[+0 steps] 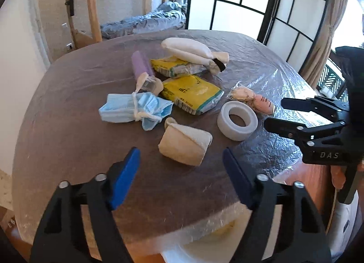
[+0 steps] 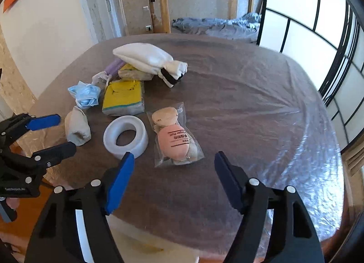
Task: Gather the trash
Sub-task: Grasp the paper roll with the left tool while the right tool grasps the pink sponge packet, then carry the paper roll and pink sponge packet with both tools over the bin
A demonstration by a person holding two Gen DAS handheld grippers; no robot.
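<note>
Left gripper nearest, jaws apart, nothing between, just short of beige cloth roll. Landmark: white ring. Left of ring: one roll, one crumpled blue mask. Behind-left of ring: two yellow packs, one purple tube, one white pouch. Just right of ring: one clear bag of puffs. Right gripper jaws apart, empty, just short of bag. Right of ring: bare open tabletop to edge. Table brown, under clear plastic film. Beyond: bunk bed, paper screens.
</note>
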